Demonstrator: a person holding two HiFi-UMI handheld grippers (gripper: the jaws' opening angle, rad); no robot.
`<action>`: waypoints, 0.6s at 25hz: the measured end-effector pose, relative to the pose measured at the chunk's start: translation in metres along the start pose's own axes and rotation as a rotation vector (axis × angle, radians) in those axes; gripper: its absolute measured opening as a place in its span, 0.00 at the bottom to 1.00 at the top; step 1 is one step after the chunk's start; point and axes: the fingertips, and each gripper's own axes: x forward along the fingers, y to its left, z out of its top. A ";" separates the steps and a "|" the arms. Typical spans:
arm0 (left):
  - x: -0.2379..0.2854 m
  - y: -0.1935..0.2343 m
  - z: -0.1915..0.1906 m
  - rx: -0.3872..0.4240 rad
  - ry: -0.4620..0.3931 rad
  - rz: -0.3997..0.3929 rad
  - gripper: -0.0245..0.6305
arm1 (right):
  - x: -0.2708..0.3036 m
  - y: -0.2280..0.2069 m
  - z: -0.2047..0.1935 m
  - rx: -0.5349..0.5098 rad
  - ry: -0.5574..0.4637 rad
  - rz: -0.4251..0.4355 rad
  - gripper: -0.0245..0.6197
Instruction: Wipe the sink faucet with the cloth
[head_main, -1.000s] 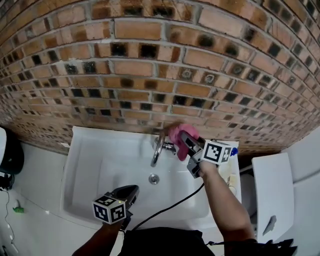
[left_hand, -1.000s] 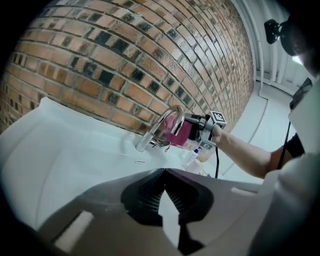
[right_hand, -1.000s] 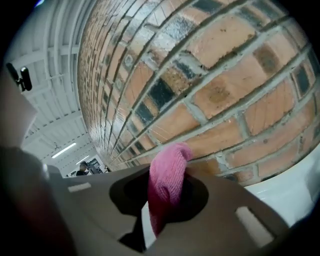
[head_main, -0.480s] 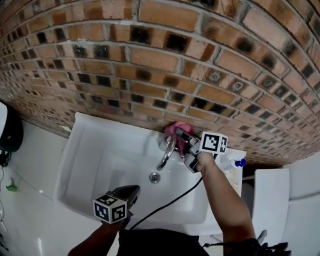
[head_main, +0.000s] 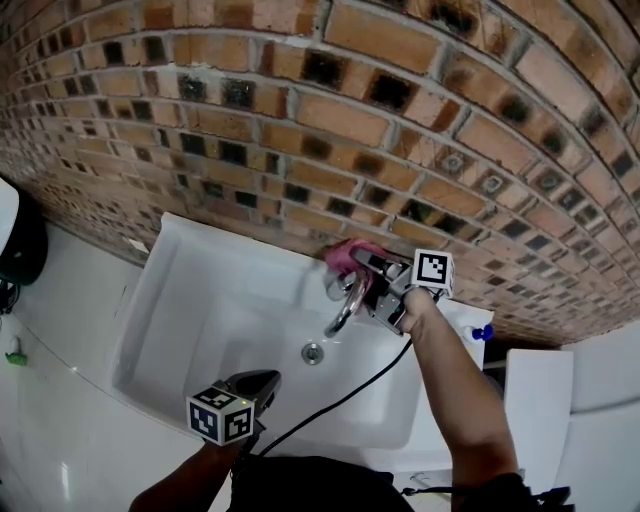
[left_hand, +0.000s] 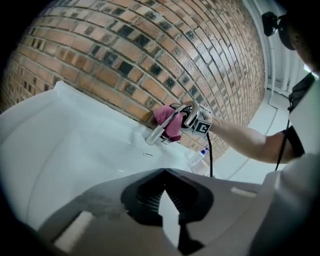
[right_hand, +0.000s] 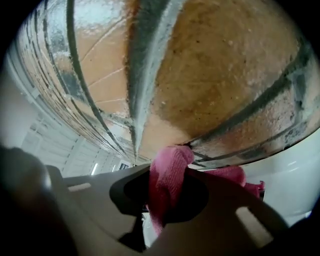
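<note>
A chrome faucet (head_main: 345, 303) rises at the back of the white sink (head_main: 190, 290), its spout curving down toward the drain (head_main: 313, 351). My right gripper (head_main: 368, 272) is shut on a pink cloth (head_main: 348, 255), which lies over the faucet's top close to the brick wall. In the right gripper view the pink cloth (right_hand: 167, 177) hangs pinched between the jaws. The left gripper view shows the faucet (left_hand: 162, 127) and cloth (left_hand: 168, 120) from afar. My left gripper (head_main: 258, 385) hangs shut at the sink's front edge, holding nothing.
A brick wall (head_main: 300, 120) stands right behind the sink. A small bottle with a blue cap (head_main: 478, 331) sits on the sink's right ledge. A black cable (head_main: 340, 400) runs across the basin from my right gripper. A dark object (head_main: 20, 250) is at far left.
My right gripper has carried the pink cloth from the faucet's right side up and left onto its top, nearer the wall. The left gripper has stayed in place.
</note>
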 end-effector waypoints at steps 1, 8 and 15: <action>-0.002 0.000 0.000 0.001 -0.003 -0.001 0.04 | 0.000 0.001 -0.001 0.001 0.009 -0.004 0.12; -0.013 -0.009 -0.003 0.021 -0.007 -0.022 0.04 | -0.003 0.018 0.000 -0.178 0.067 -0.092 0.12; -0.029 -0.014 -0.006 0.041 -0.016 -0.029 0.04 | -0.007 0.048 -0.008 -0.363 0.113 -0.180 0.12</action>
